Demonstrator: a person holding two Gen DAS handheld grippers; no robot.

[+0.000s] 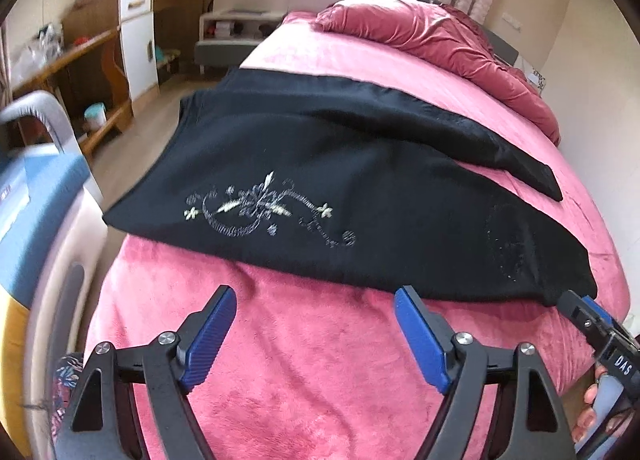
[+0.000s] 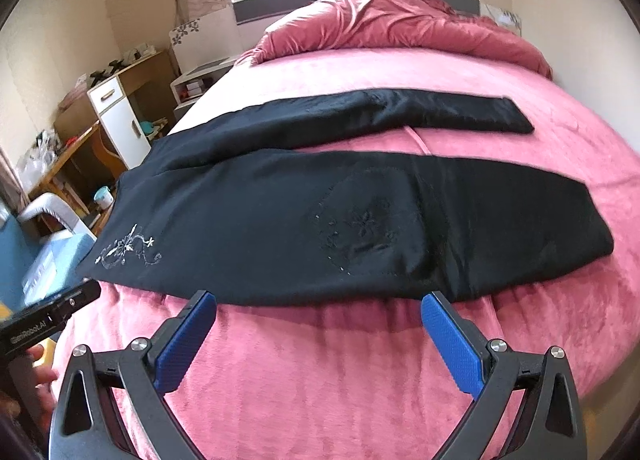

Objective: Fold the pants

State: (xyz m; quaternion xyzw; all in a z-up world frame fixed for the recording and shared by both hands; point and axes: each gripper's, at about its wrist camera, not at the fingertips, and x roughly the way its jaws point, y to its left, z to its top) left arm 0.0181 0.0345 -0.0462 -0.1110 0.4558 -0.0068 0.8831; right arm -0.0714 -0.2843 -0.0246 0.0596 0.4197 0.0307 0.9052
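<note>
Black pants [image 1: 360, 180] [image 2: 320, 220] lie flat across the pink bed [image 1: 320, 360] [image 2: 320, 380]. The waist end is at the left, with white floral embroidery [image 1: 264, 208] [image 2: 128, 250], and the two legs spread apart toward the right. My left gripper [image 1: 316, 294] is open just short of the pants' near edge, below the embroidery, with nothing between its blue pads. My right gripper [image 2: 318, 298] is also open and empty at the near edge, farther along the near leg. Each gripper shows at the edge of the other's view: the right gripper's tip [image 1: 580, 308] and the left gripper's tip [image 2: 80, 298].
A crumpled pink duvet [image 1: 420, 32] [image 2: 400, 20] is heaped at the head of the bed. Left of the bed stand a blue-and-white case [image 1: 32, 220], wooden shelving and a white cabinet [image 1: 136, 40]. A wall runs along the bed's right side.
</note>
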